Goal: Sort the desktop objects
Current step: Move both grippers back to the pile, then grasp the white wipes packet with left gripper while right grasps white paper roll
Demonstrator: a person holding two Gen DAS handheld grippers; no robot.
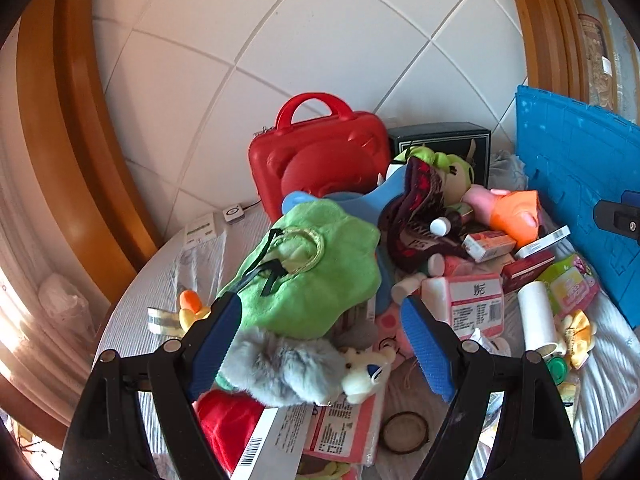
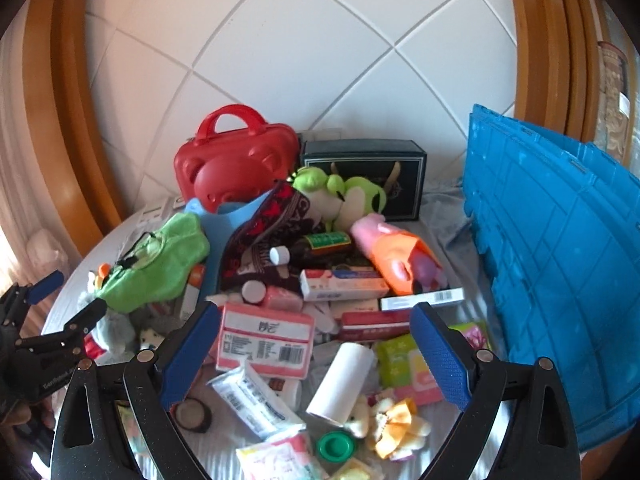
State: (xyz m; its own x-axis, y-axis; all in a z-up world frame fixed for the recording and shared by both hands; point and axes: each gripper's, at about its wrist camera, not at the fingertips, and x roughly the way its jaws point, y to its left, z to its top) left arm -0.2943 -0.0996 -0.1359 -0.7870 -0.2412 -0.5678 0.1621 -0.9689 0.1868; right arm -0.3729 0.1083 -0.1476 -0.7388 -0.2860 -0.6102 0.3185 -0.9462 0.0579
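A heap of small objects covers the round table. My left gripper (image 1: 320,304) hangs open over a green plush piece (image 1: 312,264) and a grey furry toy (image 1: 288,364), which lies between its blue pads without being pinched. In the right wrist view the left gripper (image 2: 74,294) shows at the far left, above the same grey toy (image 2: 116,328). My right gripper (image 2: 316,312) is wide open above a pink tissue pack (image 2: 266,338) and a white roll (image 2: 340,380), touching neither.
A red carry case (image 2: 236,164) and a black box (image 2: 364,168) stand at the back by the tiled wall. A blue crate (image 2: 560,260) fills the right side. Boxes, a pink-orange toy (image 2: 396,256), a green cap (image 2: 336,444) and a yellow-bowed bear (image 2: 392,420) lie around.
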